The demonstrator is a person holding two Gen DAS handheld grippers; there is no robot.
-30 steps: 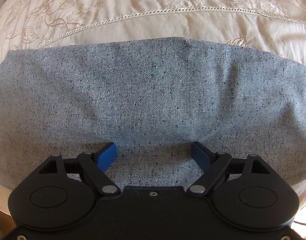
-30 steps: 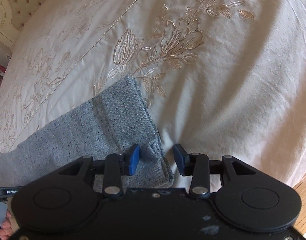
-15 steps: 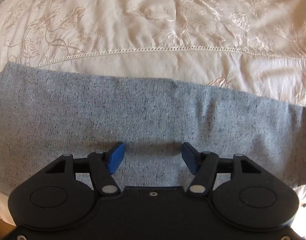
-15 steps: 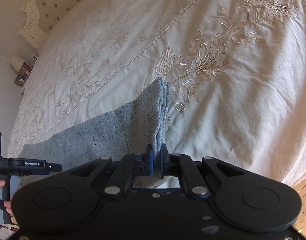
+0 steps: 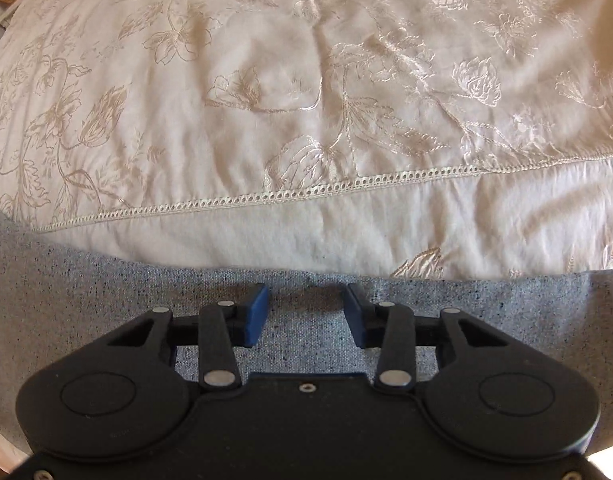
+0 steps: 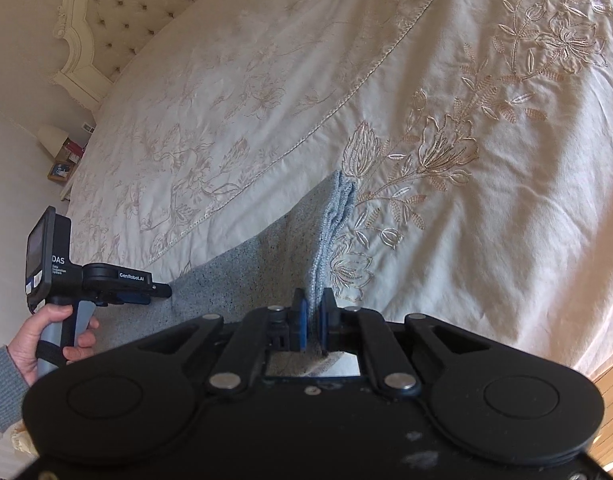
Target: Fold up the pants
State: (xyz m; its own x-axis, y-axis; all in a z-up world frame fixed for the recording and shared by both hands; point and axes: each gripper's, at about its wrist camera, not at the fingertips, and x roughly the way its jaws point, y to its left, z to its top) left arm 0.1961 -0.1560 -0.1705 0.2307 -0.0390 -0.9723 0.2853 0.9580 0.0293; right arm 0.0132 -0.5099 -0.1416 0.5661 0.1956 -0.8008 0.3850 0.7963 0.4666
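Grey speckled pants (image 5: 106, 312) lie across the near edge of a bed. My left gripper (image 5: 306, 312) is open, its blue pads either side of the fabric's far edge, low over the cloth. My right gripper (image 6: 314, 320) is shut on the pants' hem end (image 6: 330, 232) and lifts it, so the layered edge stands up from the bed. The rest of the pants (image 6: 242, 276) stretches left toward the left gripper (image 6: 162, 291), held in a hand in the right wrist view.
A cream embroidered bedspread (image 5: 306, 100) covers the bed, with an eyelet seam (image 5: 266, 200) just beyond the pants. A tufted headboard (image 6: 118, 12) and a bedside shelf (image 6: 66, 156) are far left. Wooden floor (image 6: 610, 400) shows at right.
My right gripper closed on the hem end and raised it. My left gripper narrowed its jaws somewhat and moved forward to the pants' far edge.
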